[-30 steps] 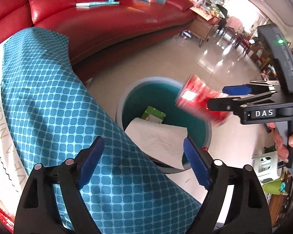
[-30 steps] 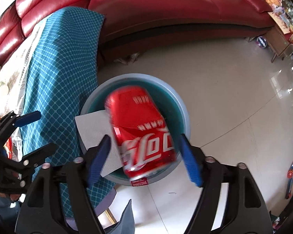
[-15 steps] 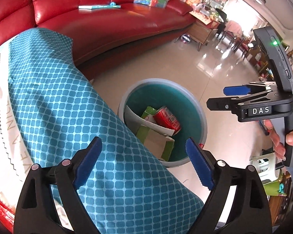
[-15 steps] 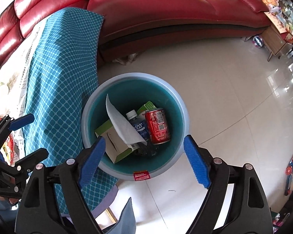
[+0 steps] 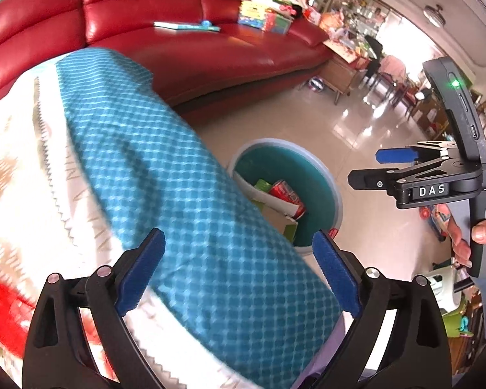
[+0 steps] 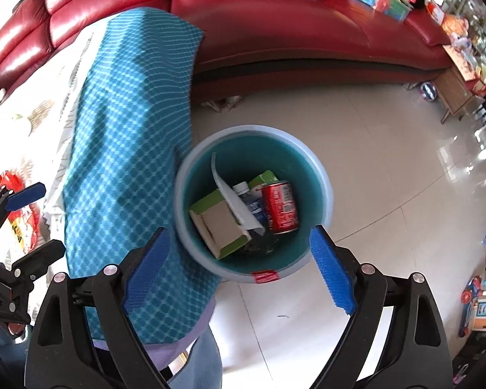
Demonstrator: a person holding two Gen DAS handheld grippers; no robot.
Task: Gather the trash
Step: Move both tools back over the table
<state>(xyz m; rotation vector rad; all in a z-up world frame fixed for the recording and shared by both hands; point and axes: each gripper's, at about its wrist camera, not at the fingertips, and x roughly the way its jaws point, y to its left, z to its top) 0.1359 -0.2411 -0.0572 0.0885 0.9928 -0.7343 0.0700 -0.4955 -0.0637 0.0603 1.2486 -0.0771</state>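
Observation:
A teal bin stands on the floor beside the table; it also shows in the left wrist view. In it lie a red soda can, a green carton, a plastic bottle and a white paper sheet. My right gripper is open and empty above the bin; it also shows in the left wrist view. My left gripper is open and empty over the table's teal cloth. A red wrapper lies on the table by the left gripper.
A red leather sofa runs behind the bin, with a book and toy boxes on it. The table carries a white patterned cloth. A tiled floor surrounds the bin. A wooden cabinet and chairs stand far right.
The red can left my right gripper and now lies in the bin. The paper sheet slid down inside. My left gripper has swung left, over the table.

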